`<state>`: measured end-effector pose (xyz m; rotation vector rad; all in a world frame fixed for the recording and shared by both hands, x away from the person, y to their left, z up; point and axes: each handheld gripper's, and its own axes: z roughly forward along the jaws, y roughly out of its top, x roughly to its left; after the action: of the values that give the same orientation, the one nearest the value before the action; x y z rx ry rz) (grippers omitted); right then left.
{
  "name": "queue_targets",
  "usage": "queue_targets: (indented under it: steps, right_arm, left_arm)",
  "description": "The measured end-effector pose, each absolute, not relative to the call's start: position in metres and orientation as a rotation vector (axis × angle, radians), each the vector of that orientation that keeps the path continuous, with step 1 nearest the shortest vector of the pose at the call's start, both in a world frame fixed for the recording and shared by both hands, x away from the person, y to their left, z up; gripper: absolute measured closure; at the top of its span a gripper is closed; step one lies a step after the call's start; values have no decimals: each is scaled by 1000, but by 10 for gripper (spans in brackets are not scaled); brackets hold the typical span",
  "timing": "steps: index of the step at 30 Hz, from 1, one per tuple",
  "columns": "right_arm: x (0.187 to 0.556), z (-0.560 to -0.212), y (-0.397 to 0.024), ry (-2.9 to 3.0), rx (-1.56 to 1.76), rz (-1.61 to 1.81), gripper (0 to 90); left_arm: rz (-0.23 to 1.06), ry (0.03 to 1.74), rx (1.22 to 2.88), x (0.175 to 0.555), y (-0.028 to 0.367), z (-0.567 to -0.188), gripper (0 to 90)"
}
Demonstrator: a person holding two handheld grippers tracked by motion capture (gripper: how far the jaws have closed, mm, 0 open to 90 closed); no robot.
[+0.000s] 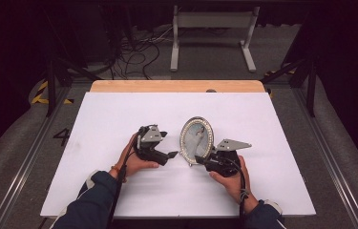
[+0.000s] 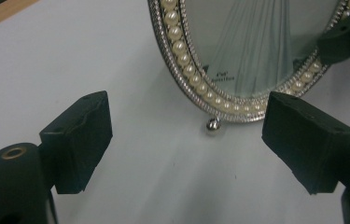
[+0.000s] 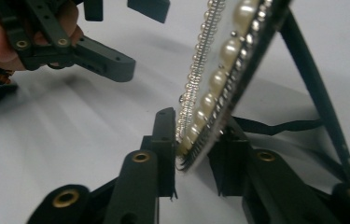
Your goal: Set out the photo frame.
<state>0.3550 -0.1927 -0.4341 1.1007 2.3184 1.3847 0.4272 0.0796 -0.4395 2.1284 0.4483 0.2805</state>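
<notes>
Oval picture frame with pearl-bead rim stands upright on the white table sheet, propped by its black easel back, so the glass faces the person. One small ball foot sits under its lower rim, on or just above the sheet, can't tell which

Right gripper sits at the frame's lower right rim, jaws pinched on the edge: one pad on the pearl face, the other behind near the easel hinge. Looks like it's there to steady the frame and keep it from tipping or sliding

Left gripper is just left of the frame, apart from it, jaws spread wide with nothing between them. In the left gripper view the frame's bottom rim lies ahead, past the open pads, not inside them

Judgement: right holds, left is free, either lining up a second grip on the frame's left rim or just clear of it
</notes>
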Motion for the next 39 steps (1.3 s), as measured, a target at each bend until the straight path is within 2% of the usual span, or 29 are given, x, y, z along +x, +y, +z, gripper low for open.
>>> queue_targets:
  steps: [2, 5, 10, 13, 19, 23, 26, 29, 30, 33, 34, 39]
  right_arm:
    - [352, -432, -195, 2297, 1098, 1373, 662]
    - [346, -428, -197, 2266, 1088, 1360, 659]
    - [333, -422, -202, 2190, 1079, 1345, 633]
    - [327, -417, -206, 2125, 1078, 1373, 609]
    - [318, -412, -208, 2052, 1039, 1403, 695]
    - [320, -412, -207, 2032, 1047, 1404, 765]
    - [321, -413, -208, 2028, 1057, 1420, 771]
    - [322, -412, -209, 2020, 1072, 1429, 778]
    - [322, -412, -209, 2020, 1072, 1429, 778]
    - [325, -413, -212, 2014, 1096, 1434, 786]
    - [326, -413, -212, 2013, 1103, 1439, 816]
    - [331, -412, -211, 2020, 1083, 1442, 815]
  left_arm:
    - [273, 442, 2115, 433, 73, -441, 163]
    - [217, 444, 2102, 443, 64, -442, 151]
    - [222, 420, 2102, 448, 52, -445, 166]
    - [167, 427, 2087, 453, 49, -446, 154]
    - [109, 388, 2048, 456, 47, -441, 188]
    - [116, 348, 2063, 452, 47, -437, 315]
    - [116, 356, 2068, 452, 48, -437, 342]
    - [107, 368, 2060, 454, 53, -437, 421]
    - [108, 369, 2059, 454, 54, -437, 421]
    - [148, 371, 2073, 452, 60, -436, 507]
    - [150, 378, 2082, 450, 61, -436, 527]
    - [190, 400, 2097, 446, 65, -437, 540]
